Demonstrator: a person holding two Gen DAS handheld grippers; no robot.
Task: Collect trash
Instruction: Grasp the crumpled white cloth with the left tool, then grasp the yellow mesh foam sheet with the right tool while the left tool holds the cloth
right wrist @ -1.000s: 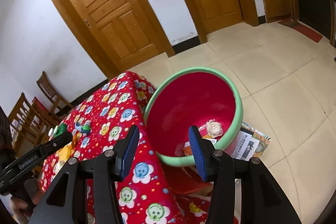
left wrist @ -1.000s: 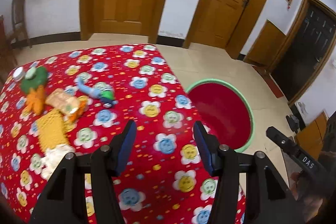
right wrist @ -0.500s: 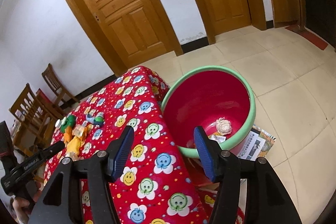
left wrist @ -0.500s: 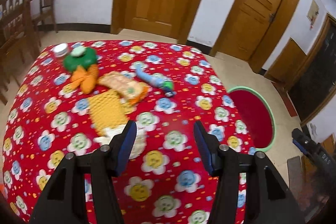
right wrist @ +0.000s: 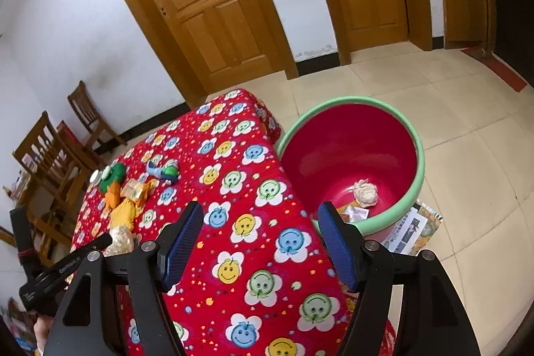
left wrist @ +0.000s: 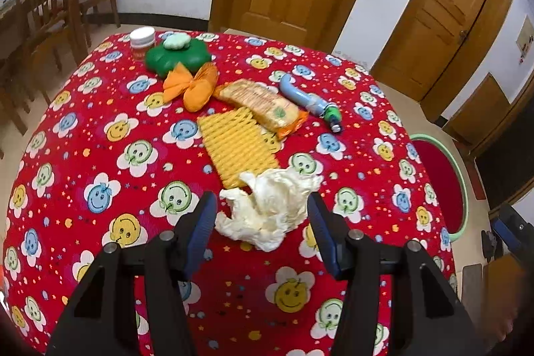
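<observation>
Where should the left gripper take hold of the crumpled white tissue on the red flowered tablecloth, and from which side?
Take the crumpled white tissue across its bulky middle, coming straight down and forward from the near side. The open left gripper already points at it, one finger on either side. The wad is soft, irregular and low on the red flowered tablecloth, so pinch the tall central folds, not the thin far flaps touching the yellow foam net.

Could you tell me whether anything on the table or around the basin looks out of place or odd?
Yes: a crumpled white tissue lies loose on the tablecloth, overlapping the yellow foam net. The red basin sits on printed papers on the floor. Nothing looks spilled or broken.
</observation>
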